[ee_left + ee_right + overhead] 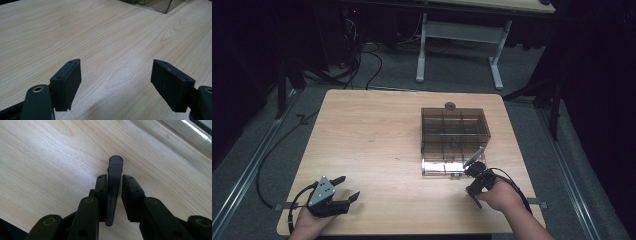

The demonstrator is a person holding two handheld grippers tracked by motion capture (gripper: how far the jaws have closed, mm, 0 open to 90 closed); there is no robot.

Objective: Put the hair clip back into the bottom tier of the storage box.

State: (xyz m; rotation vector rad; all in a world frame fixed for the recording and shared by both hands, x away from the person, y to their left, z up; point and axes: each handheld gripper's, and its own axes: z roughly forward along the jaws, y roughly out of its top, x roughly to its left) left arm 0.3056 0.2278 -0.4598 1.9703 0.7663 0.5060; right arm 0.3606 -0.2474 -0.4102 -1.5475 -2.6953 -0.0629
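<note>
A dark grey tapered piece (114, 170) with a rounded end sits between the jaws of my right gripper (114, 180). The left pad lies against it, and a thin strip of wood shows between it and the right pad. In the high view, my right gripper (468, 172) hovers just off the front right corner of a smoky transparent compartment box (454, 132). My left gripper (350, 186) rests near the table's front left, jaws wide apart and empty. In the left gripper view (116, 80), only bare wood lies between them.
The box's edge crosses the top right of the right gripper view (180, 135) and the top of the left gripper view (160, 5). A small round grey object (450, 105) lies just behind the box. The wooden table (372, 135) ends close to my hands.
</note>
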